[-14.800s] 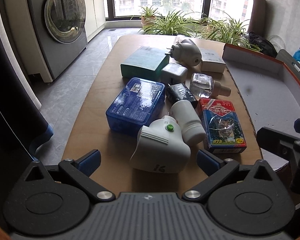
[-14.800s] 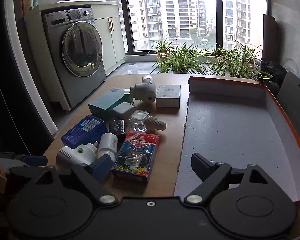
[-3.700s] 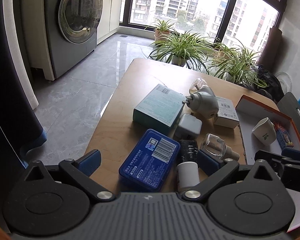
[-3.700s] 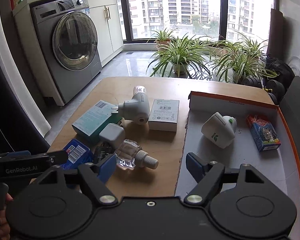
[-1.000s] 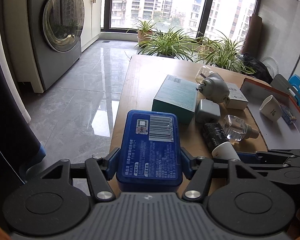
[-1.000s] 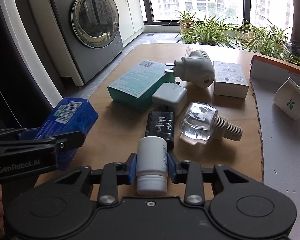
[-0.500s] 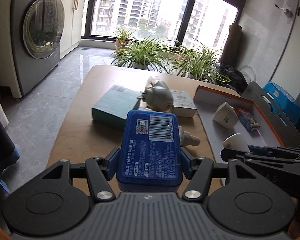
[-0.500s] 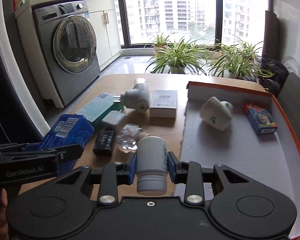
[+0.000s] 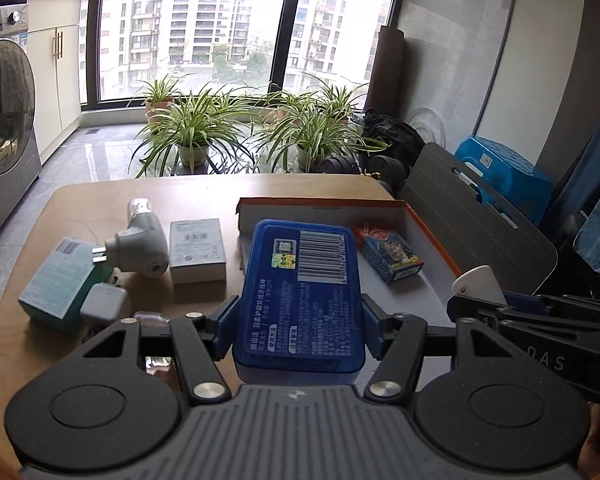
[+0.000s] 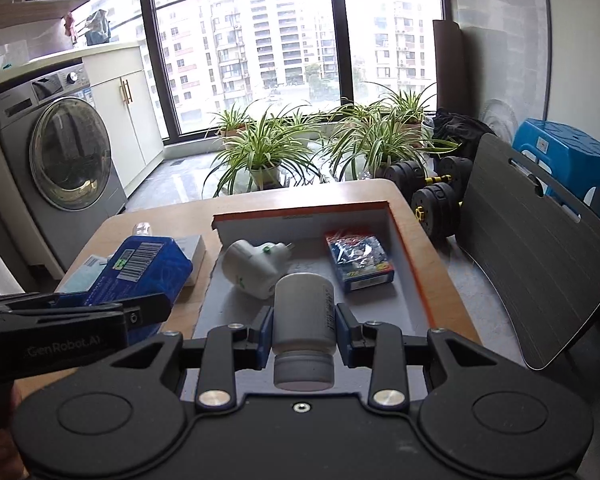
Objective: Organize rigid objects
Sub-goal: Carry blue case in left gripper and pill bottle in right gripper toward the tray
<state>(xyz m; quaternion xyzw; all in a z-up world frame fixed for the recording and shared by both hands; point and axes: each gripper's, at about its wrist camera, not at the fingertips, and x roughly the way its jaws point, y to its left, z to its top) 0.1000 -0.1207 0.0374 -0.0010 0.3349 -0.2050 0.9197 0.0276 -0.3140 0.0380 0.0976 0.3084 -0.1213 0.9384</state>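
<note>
**Two held items above the orange-rimmed tray**

The left gripper is clamped on a flat blue plastic case with a barcode label, its blue pads pressing the case's long sides. The right gripper is clamped on a white cylindrical plastic bottle with a ribbed cap, cap end toward the camera. The landmark is the shallow cardboard tray with an orange rim and grey floor, lying on the right part of the wooden table. In the right wrist view, the bottle hangs over the tray's near end, and the blue case sits just left of the tray's left wall. Inside the tray lie a white plug-in device with a green button, toward the left wall, and a blue and red card box, toward the right wall. Left of the tray, on the table, lie a grey plug-in device, a grey flat box, a teal carton and a white cube adapter.
</note>
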